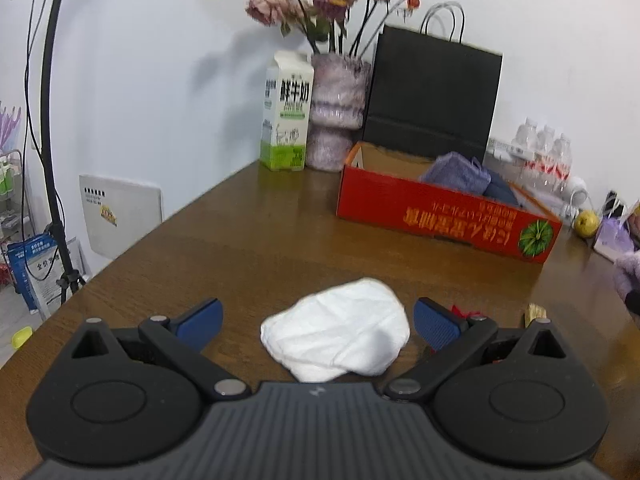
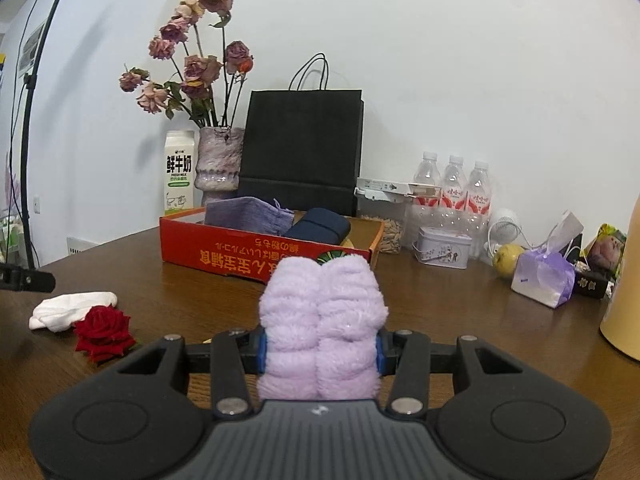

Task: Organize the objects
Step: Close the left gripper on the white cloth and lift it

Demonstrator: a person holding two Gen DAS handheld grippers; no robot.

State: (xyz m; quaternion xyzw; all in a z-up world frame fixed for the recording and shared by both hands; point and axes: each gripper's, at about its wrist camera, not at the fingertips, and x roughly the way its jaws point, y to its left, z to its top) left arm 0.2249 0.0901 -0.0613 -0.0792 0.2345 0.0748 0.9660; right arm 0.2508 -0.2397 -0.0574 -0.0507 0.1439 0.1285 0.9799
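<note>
My right gripper (image 2: 319,350) is shut on a fluffy lilac rolled towel (image 2: 322,320), held upright above the brown table, in front of the red cardboard box (image 2: 224,250). The box holds a purple cloth pouch (image 2: 246,216) and a dark blue case (image 2: 318,226). My left gripper (image 1: 318,322) is open, its blue pads either side of a folded white cloth (image 1: 340,332) lying on the table. The white cloth (image 2: 72,310) also shows at the left in the right wrist view, beside a red rose (image 2: 105,332). The red box (image 1: 440,210) sits beyond the left gripper.
At the back stand a milk carton (image 2: 179,172), a vase of dried roses (image 2: 220,160) and a black paper bag (image 2: 302,148). Right of the box are water bottles (image 2: 454,188), a small tin (image 2: 442,248), a yellow fruit (image 2: 507,260) and a lilac gift bag (image 2: 542,278).
</note>
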